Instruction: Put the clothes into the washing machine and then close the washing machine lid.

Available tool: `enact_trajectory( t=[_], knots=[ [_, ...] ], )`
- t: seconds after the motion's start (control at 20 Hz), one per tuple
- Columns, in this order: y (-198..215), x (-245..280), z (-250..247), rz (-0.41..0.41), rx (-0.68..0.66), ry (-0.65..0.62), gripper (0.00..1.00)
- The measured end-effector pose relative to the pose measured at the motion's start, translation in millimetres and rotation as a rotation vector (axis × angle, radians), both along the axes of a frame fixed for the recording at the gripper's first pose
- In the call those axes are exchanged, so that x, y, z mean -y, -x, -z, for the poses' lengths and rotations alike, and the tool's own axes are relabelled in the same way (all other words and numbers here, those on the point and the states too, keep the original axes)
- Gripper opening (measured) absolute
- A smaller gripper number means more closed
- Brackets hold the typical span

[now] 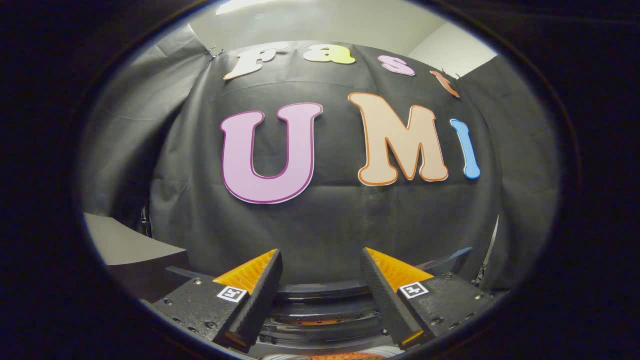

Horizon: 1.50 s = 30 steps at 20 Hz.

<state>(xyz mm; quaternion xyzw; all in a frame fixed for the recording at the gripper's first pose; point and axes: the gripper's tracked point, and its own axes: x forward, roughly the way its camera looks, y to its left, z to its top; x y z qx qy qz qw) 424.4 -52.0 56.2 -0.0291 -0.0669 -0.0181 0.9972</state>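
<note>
the hand-held gripper (320, 280) hangs wide open and empty, likely poised to descend, above the dark round washing machine opening (320, 312) lying just below its fingers; clothes are not discernible.

No legible words or numbers on the tools

The gripper (320, 252) carries two small square black-and-white coded signs, a left tag (232, 294) and a right tag (414, 290), one on the block behind each finger. Neither can be read as text. The fingers stand spread apart with nothing between them.
</note>
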Motion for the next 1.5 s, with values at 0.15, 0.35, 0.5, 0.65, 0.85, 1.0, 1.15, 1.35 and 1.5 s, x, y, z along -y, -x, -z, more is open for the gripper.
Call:
enact_trajectory(
  t=[0.15,0.35,0.5,0.65,0.85,1.0,1.15,1.35,1.5],
  knots=[
    [7,1,1,-0.010,-0.004,0.003,0.95],
    [16,1,2,-0.009,0.010,0.004,0.95],
    [21,1,4,-0.010,0.002,0.006,0.96],
    [29,2,4,-0.009,0.008,0.006,0.96],
    [37,2,7,-0.005,0.009,0.007,0.95],
    [42,3,8,-0.009,0.009,0.008,0.95],
    [47,3,11,-0.007,0.006,0.009,0.95],
    [54,3,13,-0.002,0.000,0.011,0.95],
    [59,3,16,-0.005,-0.016,0.008,0.95]
  ],
)
